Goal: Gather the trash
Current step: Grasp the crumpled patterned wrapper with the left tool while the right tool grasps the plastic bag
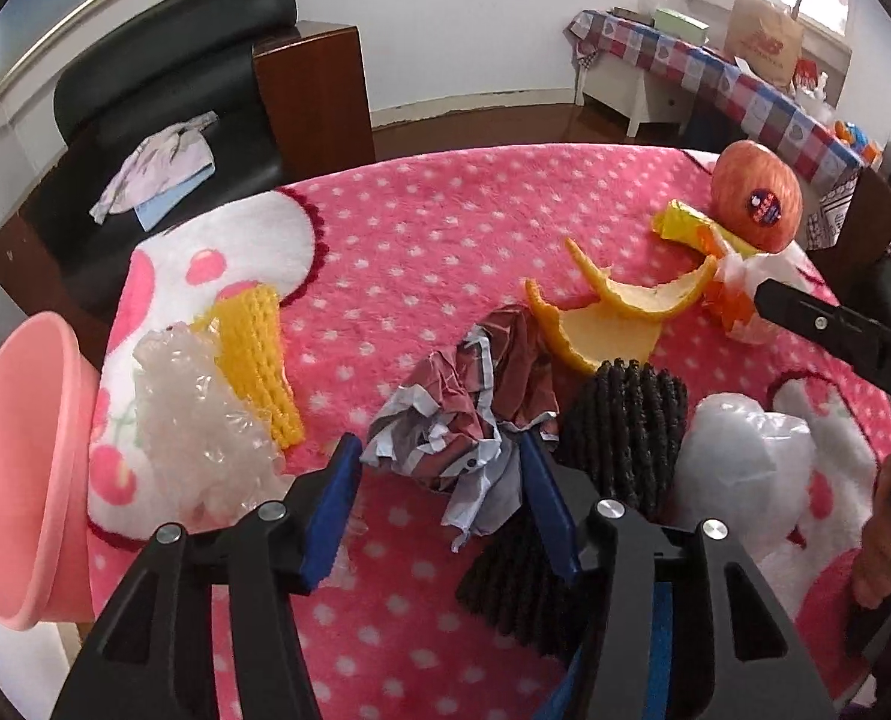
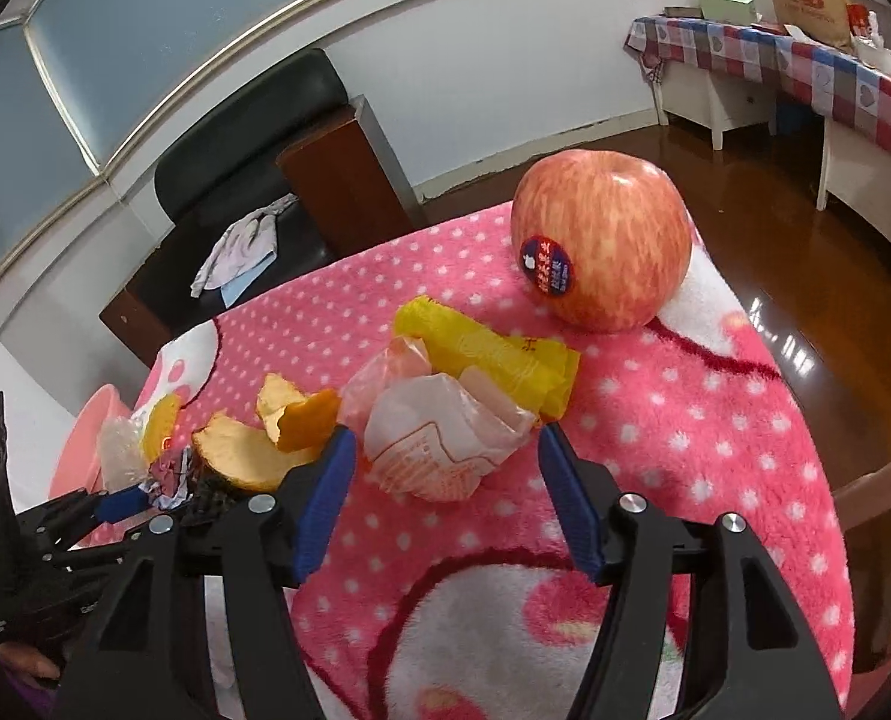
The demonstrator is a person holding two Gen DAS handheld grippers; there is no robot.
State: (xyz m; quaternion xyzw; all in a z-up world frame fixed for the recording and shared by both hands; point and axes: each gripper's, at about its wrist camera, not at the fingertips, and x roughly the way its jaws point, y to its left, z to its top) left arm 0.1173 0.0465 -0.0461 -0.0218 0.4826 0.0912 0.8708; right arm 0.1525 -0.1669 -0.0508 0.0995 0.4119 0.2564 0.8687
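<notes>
Left wrist view: we find the left gripper (image 1: 442, 504) with its jaws wide apart and holding nothing. The crumpled paper ball (image 1: 463, 402) lies at centre frame, straight ahead between the blue pads (image 1: 331, 516), its lower tail already reaching into the gap. The ball is irregular, stretched roughly from upper right to lower left. The pink bin (image 1: 25, 468) stands at the left edge, off the pink polka-dot blanket (image 1: 421, 228).

Right wrist view: we find the right gripper (image 2: 445, 498) equally wide open and empty. The white wrapper (image 2: 439, 438) sits at centre frame, dead ahead, its near edge level with the tips. The apple (image 2: 604, 240) stands beyond, in the upper right.

We judge each gripper nearest its own item; a short advance and closure should suffice.
</notes>
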